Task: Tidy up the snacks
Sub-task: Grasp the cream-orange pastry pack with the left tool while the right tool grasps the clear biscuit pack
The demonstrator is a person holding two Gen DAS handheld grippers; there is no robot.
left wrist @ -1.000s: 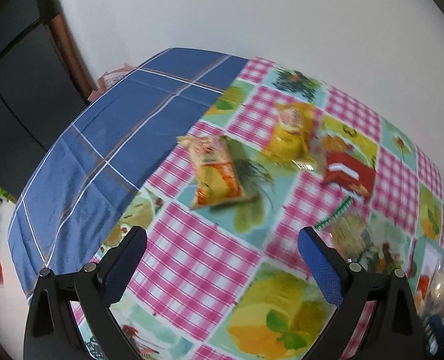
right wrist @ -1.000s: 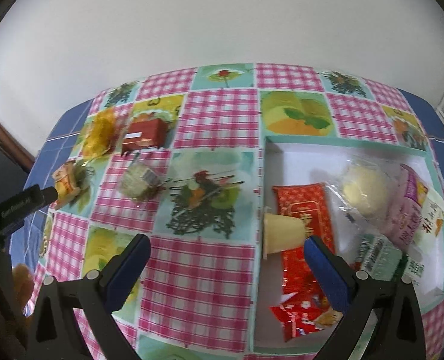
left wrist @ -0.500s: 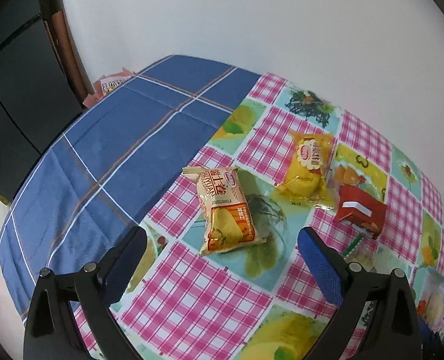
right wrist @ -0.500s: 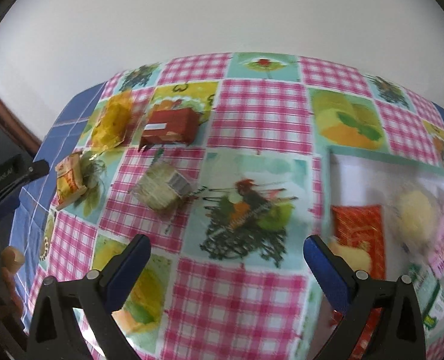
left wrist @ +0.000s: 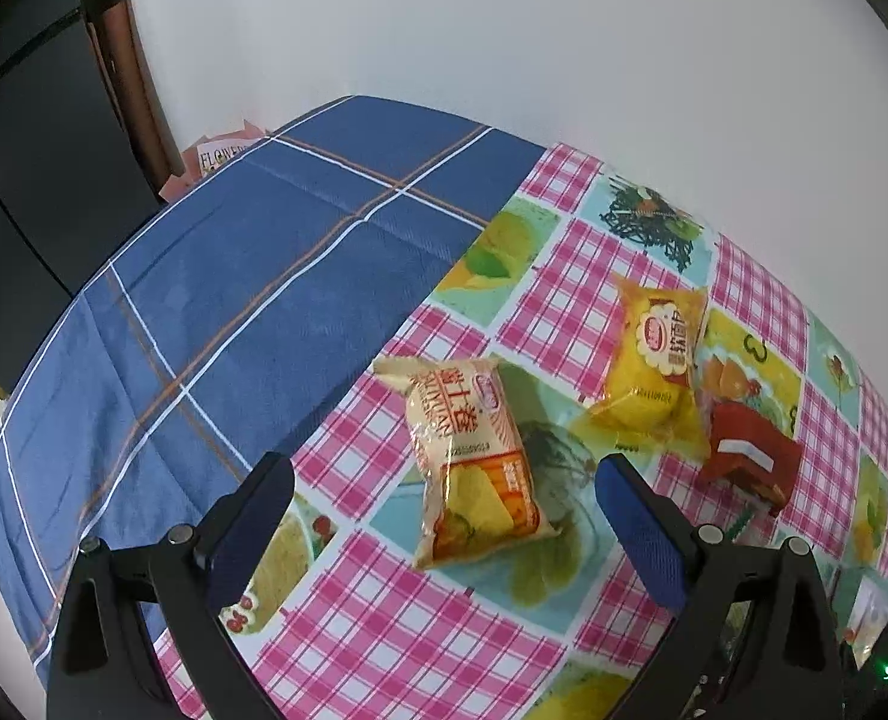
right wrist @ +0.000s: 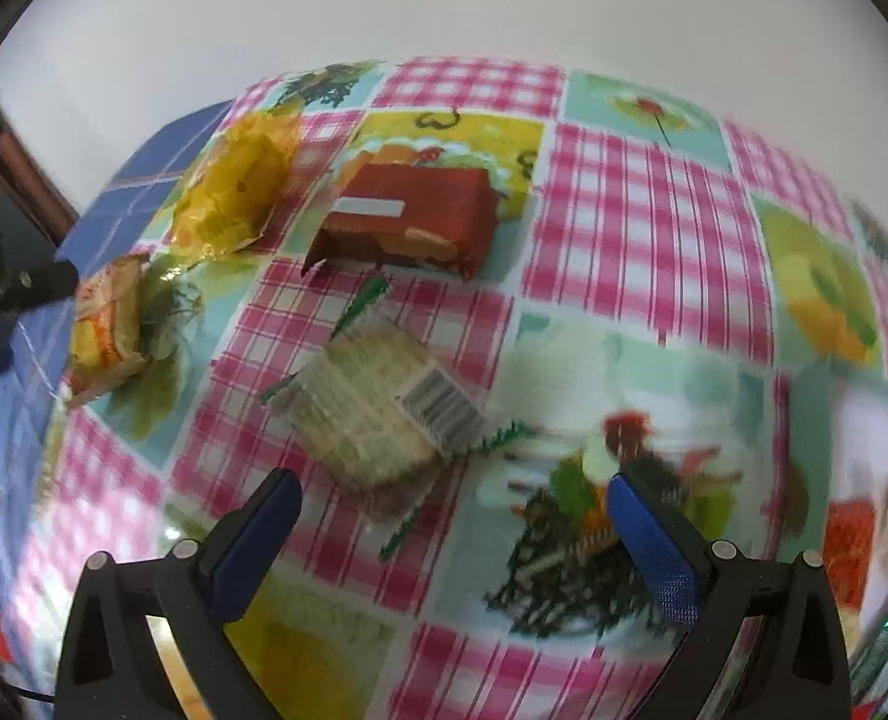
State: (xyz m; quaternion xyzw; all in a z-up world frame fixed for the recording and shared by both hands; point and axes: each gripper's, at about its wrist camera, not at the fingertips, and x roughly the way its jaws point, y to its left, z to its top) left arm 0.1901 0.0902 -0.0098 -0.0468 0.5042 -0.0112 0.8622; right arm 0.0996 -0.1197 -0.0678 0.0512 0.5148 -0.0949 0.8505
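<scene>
Blue cloth (left wrist: 216, 324) covers the left end of the table, checked oilcloth (left wrist: 384, 618) the rest.

Left gripper (left wrist: 444, 516): fingers wide, empty, hanging just short of the orange wafer pack (left wrist: 474, 462), which lies flat on the oilcloth roughly between the finger lines. Yellow bun pack (left wrist: 654, 366) lies beyond it to the right, red pack (left wrist: 744, 462) right of that, touching or nearly touching the yellow one.

Right gripper (right wrist: 453, 540): fingers wide, empty, over the clear cracker pack (right wrist: 378, 408), which sits just ahead of the left finger, skewed to the finger line. Red pack (right wrist: 408, 222) and yellow pack (right wrist: 240, 186) lie behind it. White tray edge with snacks already in it shows at far right (right wrist: 864, 420), blurred.

My read: two pickups are being lined up at once, four packs left loose.

Risks:
- Wafer pack is puffy film; pinching the air pocket could let it squirt out or crush the wafers.
- Cracker pack is off-centre and rotated; closing as is may catch only a corner and spin it.
- Slick oilcloth: a finger tip dragging could shove a pack or ruck the cloth.
- Both grippers work close together; they may clash.
</scene>
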